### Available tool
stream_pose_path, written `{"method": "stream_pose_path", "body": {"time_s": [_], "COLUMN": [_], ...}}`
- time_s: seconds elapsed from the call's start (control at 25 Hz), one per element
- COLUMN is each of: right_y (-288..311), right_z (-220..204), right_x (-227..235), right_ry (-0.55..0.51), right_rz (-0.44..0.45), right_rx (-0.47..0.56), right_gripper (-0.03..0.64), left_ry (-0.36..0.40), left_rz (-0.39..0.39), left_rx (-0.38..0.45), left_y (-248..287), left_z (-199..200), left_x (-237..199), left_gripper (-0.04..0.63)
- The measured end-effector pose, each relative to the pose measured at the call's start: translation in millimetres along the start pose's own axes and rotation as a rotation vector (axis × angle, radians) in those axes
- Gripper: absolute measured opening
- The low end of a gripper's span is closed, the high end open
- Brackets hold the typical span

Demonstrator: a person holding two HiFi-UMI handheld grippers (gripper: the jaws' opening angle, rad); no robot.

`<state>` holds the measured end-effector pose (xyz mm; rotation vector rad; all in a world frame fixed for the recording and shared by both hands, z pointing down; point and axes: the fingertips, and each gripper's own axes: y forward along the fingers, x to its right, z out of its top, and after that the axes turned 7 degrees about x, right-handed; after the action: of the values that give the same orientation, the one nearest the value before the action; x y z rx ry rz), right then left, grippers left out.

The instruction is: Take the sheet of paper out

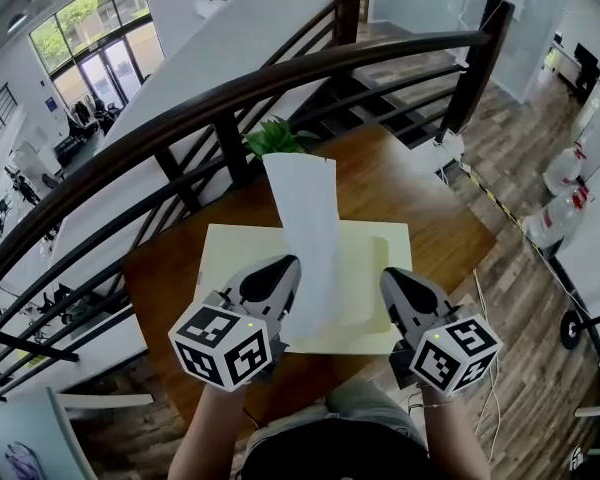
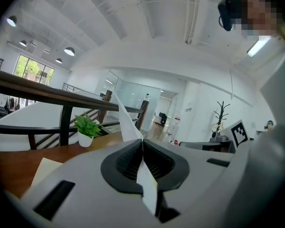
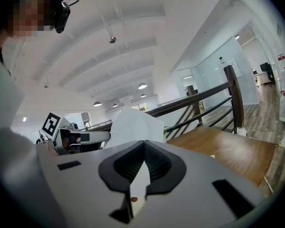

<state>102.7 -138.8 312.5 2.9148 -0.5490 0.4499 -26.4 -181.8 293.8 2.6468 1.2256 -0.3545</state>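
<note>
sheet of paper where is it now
The sheet of paper stands centre of the head view, pinched in the left claw, above the yellow envelope, its top before the potted plant.

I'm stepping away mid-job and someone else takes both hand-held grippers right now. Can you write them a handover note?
Left hand-held gripper: shut on the white sheet of paper, which stands up above the table.
Right hand-held gripper: shut on the right edge of the pale yellow envelope, which lies flat on the wooden table.
Done: most of the sheet looks drawn out.
Left: its lower end overlaps the envelope; pull it clear.
</note>
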Motion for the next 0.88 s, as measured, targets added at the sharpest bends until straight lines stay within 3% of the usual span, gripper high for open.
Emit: {"method": "stream_pose_path", "body": {"time_s": [0.2, 0.88], "right_y": [-0.3, -1.2], "right_z": [-0.6, -12.2], "right_x": [0.6, 1.3], "right_ry": [-0.007, -0.014], "right_rz": [-0.005, -0.011], "right_rx": [0.000, -0.033], "right_gripper": [0.026, 0.026], "left_ry": [0.021, -0.013], "left_rz": [0.013, -0.006], "left_rx": [-0.020, -0.032], "left_y": [0.0, -1.0], "left_z": [-4.6, -11.2], "left_x": [-0.3, 1.9], "left_gripper": [0.021, 0.021]}}
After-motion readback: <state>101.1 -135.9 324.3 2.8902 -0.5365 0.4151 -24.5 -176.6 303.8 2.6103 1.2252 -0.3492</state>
